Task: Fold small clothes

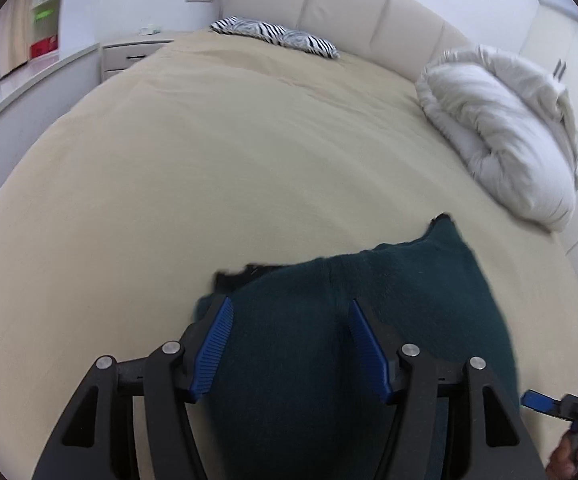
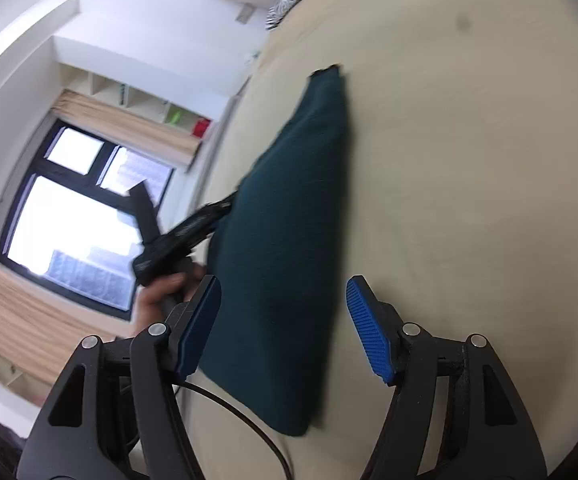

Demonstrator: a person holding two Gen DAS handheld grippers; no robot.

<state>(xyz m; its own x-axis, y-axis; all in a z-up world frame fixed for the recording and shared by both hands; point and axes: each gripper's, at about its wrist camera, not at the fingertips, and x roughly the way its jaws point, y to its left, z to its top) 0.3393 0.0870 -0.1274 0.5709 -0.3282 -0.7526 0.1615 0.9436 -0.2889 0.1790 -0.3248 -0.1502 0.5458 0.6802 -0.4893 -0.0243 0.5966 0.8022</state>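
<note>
- The left hand-held gripper [image 1: 291,344] is released: its blue ribbed pads stand apart above the dark green knitted garment [image 1: 353,320], with nothing pinched between them.
- The dark green knitted garment lies on the beige bed cover [image 1: 209,160] near the bed's near edge, in a long doubled shape that tapers toward the far end. A black strip shows at its far edge in the left wrist view.
- The right hand-held gripper [image 2: 285,328] is likewise released, its pads spread over the garment's near end without touching it.
- Judgement: one fold appears made; a further fold or a final smoothing probably remains.
- Risk: a pad snagging the loose knit as either gripper draws off would drag the top layer and undo the fold.
- Risk: a pinch taking only the upper layer would leave the next fold skewed.
- Risk: a black cable [image 2: 249,420] runs just beside the garment's near corner and could catch the cloth.
- Surroundings: a zebra-print cushion [image 1: 277,36] lies well apart by the cream padded headboard [image 1: 345,4]. A bundled white duvet [image 1: 501,132] sits near the garment's far right. Nothing stands in the way of the garment.
</note>
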